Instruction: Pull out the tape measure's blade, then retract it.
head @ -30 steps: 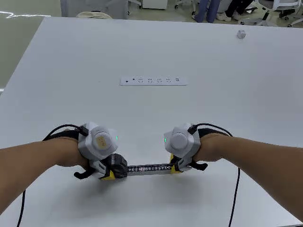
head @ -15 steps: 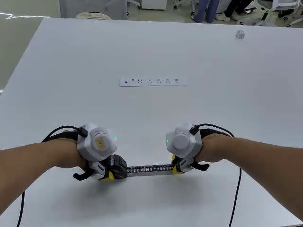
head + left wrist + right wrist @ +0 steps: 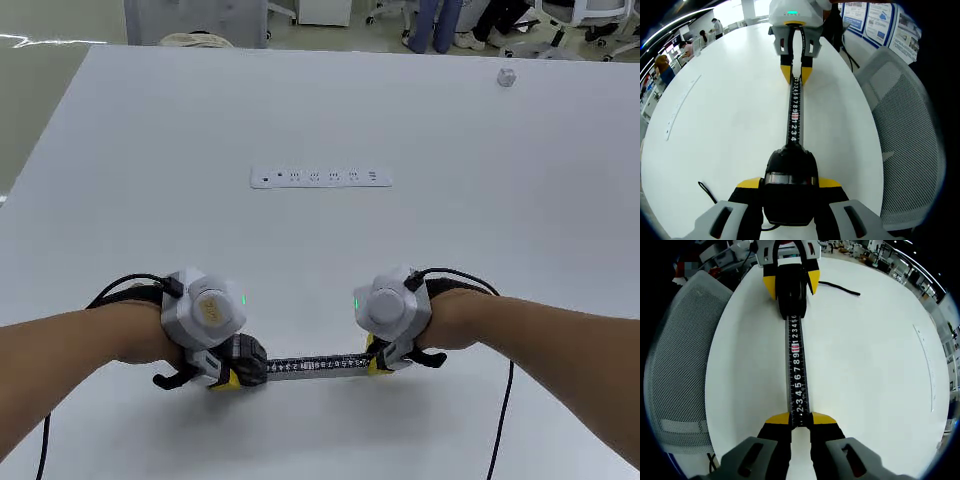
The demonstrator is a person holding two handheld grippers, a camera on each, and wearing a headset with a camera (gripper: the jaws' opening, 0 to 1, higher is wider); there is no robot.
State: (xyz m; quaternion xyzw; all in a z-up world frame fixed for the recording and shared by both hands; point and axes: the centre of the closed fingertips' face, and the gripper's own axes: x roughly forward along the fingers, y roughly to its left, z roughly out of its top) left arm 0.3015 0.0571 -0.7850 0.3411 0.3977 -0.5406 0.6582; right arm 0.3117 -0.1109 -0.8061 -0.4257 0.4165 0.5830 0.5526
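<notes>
At the left, the left gripper [image 3: 230,372] is clenched on the tape measure's black case [image 3: 790,185], its yellow-tipped jaws pressing the two sides and holding the case near the front edge of the white table [image 3: 320,260]. From the case's mouth the blade [image 3: 797,365] runs straight to the right, low over the tabletop, with a short stretch of numerals showing. At the right, the right gripper [image 3: 380,360] is pinched shut on the blade's free end. Since so little blade is out, the pull-out step seems to be the one in hand. The next move likely calls for the right gripper to travel farther right, in line with the blade, while the left holds the case steady, and then a guided return of the tip toward the case.
</notes>
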